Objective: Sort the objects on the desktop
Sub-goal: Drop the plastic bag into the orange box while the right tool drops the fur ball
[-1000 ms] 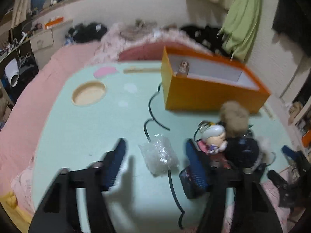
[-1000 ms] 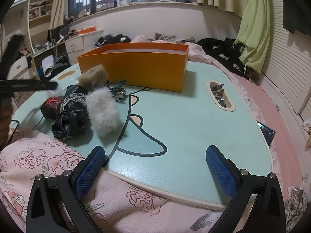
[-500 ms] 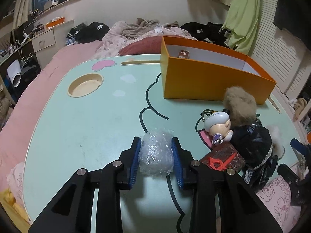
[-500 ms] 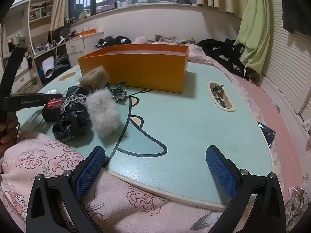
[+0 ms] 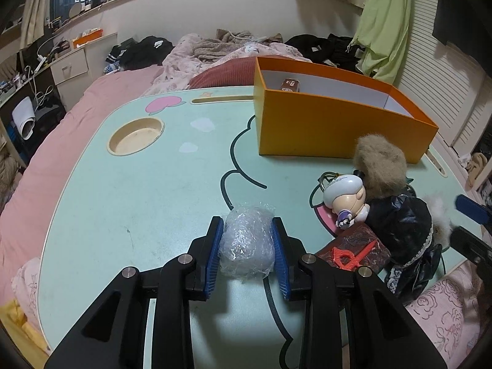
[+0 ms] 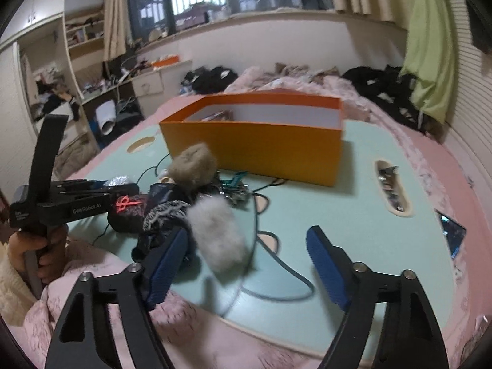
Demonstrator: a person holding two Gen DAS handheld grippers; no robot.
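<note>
Mint-green cartoon tabletop [image 5: 129,184] lies under both tools; the left gripper [image 5: 247,253] is clamped on a bubble-wrap wad [image 5: 247,241] squeezed between its pads. That soft, springy wad could slip free before reaching the orange box [image 5: 332,132] far ahead-right. The right gripper [image 6: 247,266], jaws just narrowing but parted and empty, has a grey fur pompom [image 6: 216,235] just beyond its left finger and could knock it.

Readable text: one brand mark

I read "GenRobot.AI" in pale letters on the side of the left claw [image 6: 130,189]; the small carton's label is too blurred.
</note>
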